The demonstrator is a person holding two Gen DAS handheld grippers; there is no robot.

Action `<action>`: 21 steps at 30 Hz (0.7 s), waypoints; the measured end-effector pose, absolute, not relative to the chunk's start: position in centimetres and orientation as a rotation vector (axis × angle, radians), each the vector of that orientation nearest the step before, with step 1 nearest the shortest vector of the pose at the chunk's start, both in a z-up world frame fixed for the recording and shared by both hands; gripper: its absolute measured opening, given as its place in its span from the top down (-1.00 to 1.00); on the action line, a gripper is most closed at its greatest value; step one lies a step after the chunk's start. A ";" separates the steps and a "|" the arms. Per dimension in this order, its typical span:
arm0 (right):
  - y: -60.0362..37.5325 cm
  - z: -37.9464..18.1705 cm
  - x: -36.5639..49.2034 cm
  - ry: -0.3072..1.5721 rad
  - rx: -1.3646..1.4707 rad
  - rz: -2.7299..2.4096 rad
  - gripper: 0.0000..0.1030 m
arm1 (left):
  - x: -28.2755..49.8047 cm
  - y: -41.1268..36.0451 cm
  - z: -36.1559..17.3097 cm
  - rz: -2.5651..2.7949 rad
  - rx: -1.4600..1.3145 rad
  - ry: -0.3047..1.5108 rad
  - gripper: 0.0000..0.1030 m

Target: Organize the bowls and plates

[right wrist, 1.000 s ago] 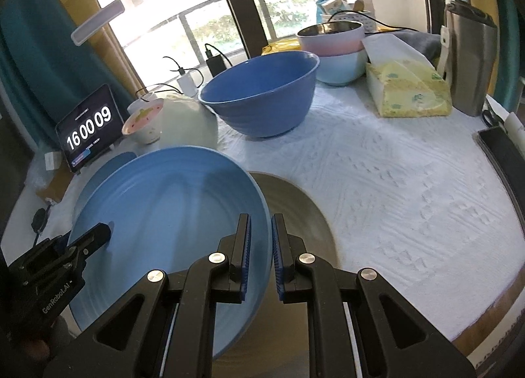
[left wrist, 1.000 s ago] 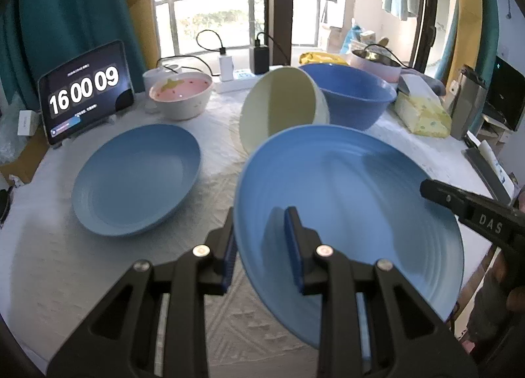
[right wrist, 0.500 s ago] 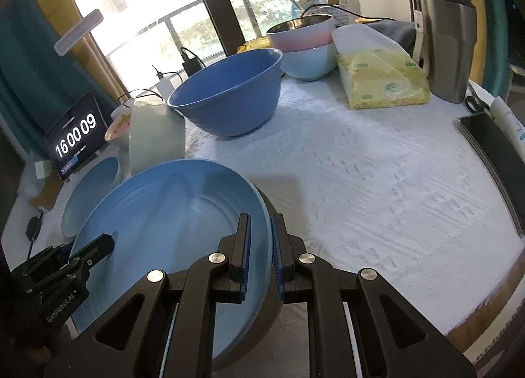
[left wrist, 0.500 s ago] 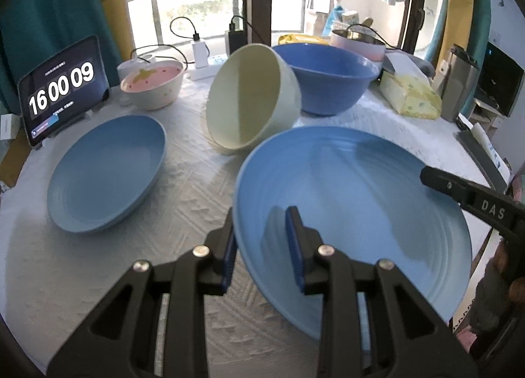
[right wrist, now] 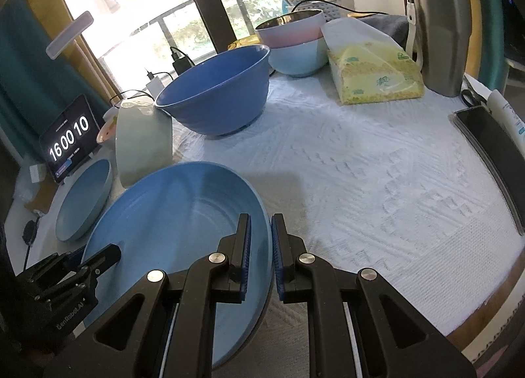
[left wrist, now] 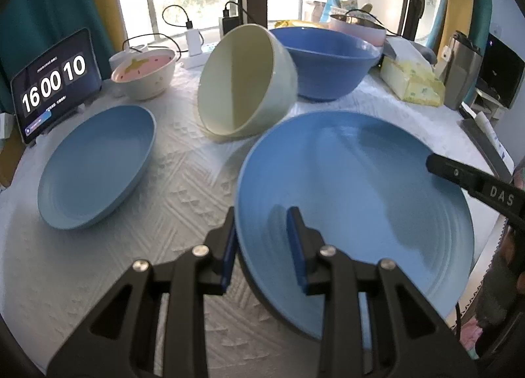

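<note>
Both grippers are on the big blue plate (left wrist: pixel 354 194) here: the left gripper (left wrist: pixel 262 240) pinches its near rim at lower centre of the left view, pads narrow with the rim between them, while the right gripper (right wrist: pixel 261 253) clamps the opposite edge at bottom centre of its own view. The plate rides tilted above the white tablecloth (right wrist: pixel 377 161). Up and left lies the smaller blue plate (left wrist: pixel 98 164), flat on the cloth, with a pale green bowl (left wrist: pixel 242 82) tipped on its side behind. Looks like a carry for stacking; next, I'd judge, swing left, level out and lower onto that smaller plate gently.
</note>
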State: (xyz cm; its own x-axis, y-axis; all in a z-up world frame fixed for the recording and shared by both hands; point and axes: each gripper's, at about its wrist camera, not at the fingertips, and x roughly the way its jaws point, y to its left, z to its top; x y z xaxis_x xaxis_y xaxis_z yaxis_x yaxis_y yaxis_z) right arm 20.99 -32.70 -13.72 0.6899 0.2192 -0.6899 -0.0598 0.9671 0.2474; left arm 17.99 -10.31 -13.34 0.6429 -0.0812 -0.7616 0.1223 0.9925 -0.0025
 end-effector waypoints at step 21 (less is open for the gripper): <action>-31.8 -15.3 21.8 0.860 0.159 0.151 0.63 | 18.7 -9.3 -14.7 -0.090 0.031 0.911 0.36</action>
State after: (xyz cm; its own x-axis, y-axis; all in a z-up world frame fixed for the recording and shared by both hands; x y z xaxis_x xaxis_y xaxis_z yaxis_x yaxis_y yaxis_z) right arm 21.82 -31.79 -15.33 0.6436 0.1957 -0.7400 -0.0681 0.9776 0.1993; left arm 18.71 -9.26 -14.65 0.6092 -0.0645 -0.7904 0.0912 0.9958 -0.0110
